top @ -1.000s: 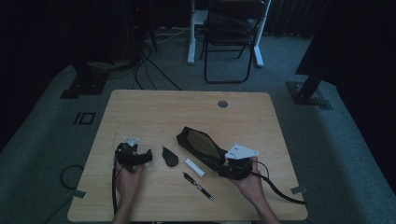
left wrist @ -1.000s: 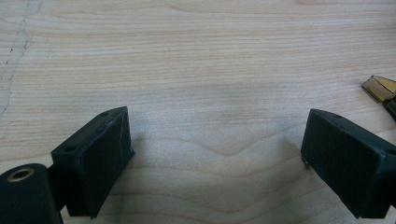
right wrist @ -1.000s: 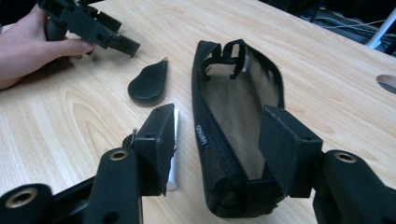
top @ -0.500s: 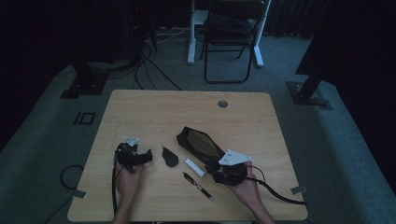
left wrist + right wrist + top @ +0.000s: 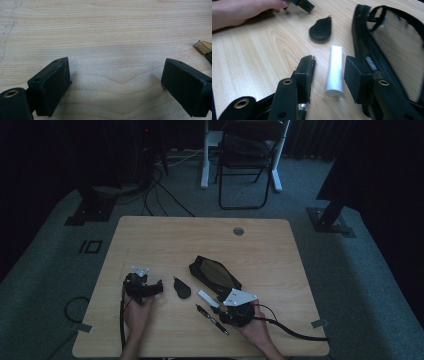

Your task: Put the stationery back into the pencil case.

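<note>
We note the right gripper (image 5: 329, 66) has come down toward the bench's (image 5: 165, 235) near edge; its jaws, just closing, straddle the white tube (image 5: 335, 71) without touching. Grasp looks imminent. Left gripper (image 5: 115, 82) rests wide, empty.

A rectangular bench (image 5: 165, 240) of pale wood grain with rounded corners stands on a grey-green carpeted floor (image 5: 45, 270). A small round grey cable port (image 5: 238, 231) sits in the bench top near its far edge. Beyond the bench, a black folding chair (image 5: 248, 165) with thin metal legs stands beside a white upright post (image 5: 205, 155). Black cables (image 5: 165, 185) trail across the floor at the far left, near a flat black stand base (image 5: 91, 210). Another black stand base (image 5: 330, 220) rests at the right. The room is dim, with dark curtains (image 5: 320, 137) along the back.
</note>
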